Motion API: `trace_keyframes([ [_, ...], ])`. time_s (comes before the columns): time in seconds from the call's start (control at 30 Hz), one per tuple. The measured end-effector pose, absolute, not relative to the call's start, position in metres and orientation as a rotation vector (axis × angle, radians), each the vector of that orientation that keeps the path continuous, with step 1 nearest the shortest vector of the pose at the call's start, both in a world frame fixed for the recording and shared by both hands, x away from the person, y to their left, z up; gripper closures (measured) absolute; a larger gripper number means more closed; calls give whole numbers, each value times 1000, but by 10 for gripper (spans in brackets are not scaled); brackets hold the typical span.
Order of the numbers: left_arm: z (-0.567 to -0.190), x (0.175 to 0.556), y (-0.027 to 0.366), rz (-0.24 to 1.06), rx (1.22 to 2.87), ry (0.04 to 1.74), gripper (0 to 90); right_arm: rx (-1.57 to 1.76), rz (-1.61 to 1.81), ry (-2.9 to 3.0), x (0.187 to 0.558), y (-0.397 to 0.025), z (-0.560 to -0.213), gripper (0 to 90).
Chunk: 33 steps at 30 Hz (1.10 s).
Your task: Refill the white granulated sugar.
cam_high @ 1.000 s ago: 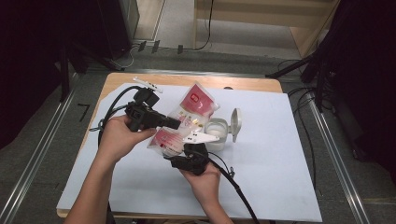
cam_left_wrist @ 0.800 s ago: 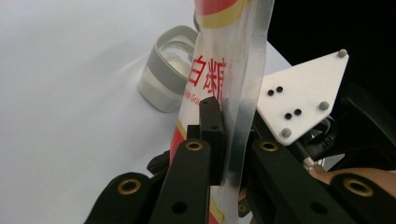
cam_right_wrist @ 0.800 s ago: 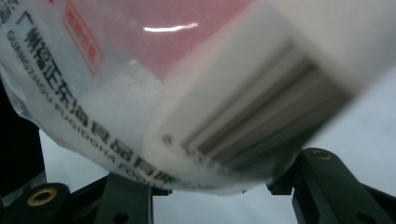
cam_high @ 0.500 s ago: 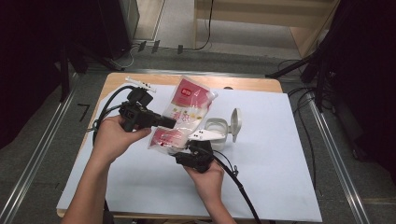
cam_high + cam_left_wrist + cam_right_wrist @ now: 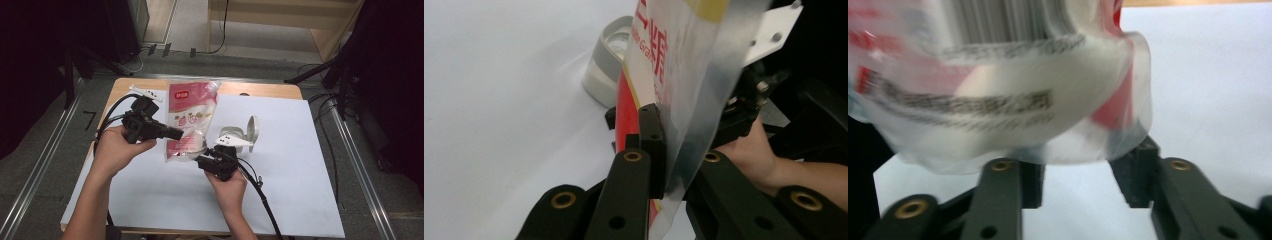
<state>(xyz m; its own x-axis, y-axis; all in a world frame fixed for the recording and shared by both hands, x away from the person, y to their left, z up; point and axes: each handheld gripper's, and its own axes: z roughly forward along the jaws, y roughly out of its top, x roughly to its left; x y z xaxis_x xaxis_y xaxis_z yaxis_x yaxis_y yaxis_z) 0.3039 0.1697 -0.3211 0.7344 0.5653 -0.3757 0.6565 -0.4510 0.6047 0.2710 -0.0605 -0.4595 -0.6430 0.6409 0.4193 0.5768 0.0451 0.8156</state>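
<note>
A red and white plastic pouch (image 5: pixel 190 117) of white grains hangs upright above the table. My left gripper (image 5: pixel 180 134) is shut on its clear side seam, about halfway up; in the left gripper view the pads (image 5: pixel 651 145) pinch the film of the pouch (image 5: pixel 694 75). My right gripper (image 5: pixel 201 161) sits just under the pouch's lower end. In the right gripper view its jaws stand open (image 5: pixel 1075 175), with the bulging bottom of the pouch (image 5: pixel 998 90) right above the pads.
A small grey-white round container (image 5: pixel 231 135) with its lid (image 5: pixel 253 131) flipped up stands right of the pouch, also seen past the pouch (image 5: pixel 604 75). White paper (image 5: pixel 300 165) covers the wooden table (image 5: pixel 265 90). Cables trail from both grippers.
The pouch has been lifted and turned from a slant to upright, its top now towards the far edge. The right gripper has stayed under its lower end.
</note>
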Motion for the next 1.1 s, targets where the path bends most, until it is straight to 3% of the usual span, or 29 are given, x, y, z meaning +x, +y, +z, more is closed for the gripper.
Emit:
trace_keyframes([
  [0.53,-322,300,169,-131,2199,820,900,1274,1646,2182,269,-65,-454,642],
  [1.1,-313,299,178,-77,2137,847,900,1144,1602,2268,268,-63,-449,623],
])
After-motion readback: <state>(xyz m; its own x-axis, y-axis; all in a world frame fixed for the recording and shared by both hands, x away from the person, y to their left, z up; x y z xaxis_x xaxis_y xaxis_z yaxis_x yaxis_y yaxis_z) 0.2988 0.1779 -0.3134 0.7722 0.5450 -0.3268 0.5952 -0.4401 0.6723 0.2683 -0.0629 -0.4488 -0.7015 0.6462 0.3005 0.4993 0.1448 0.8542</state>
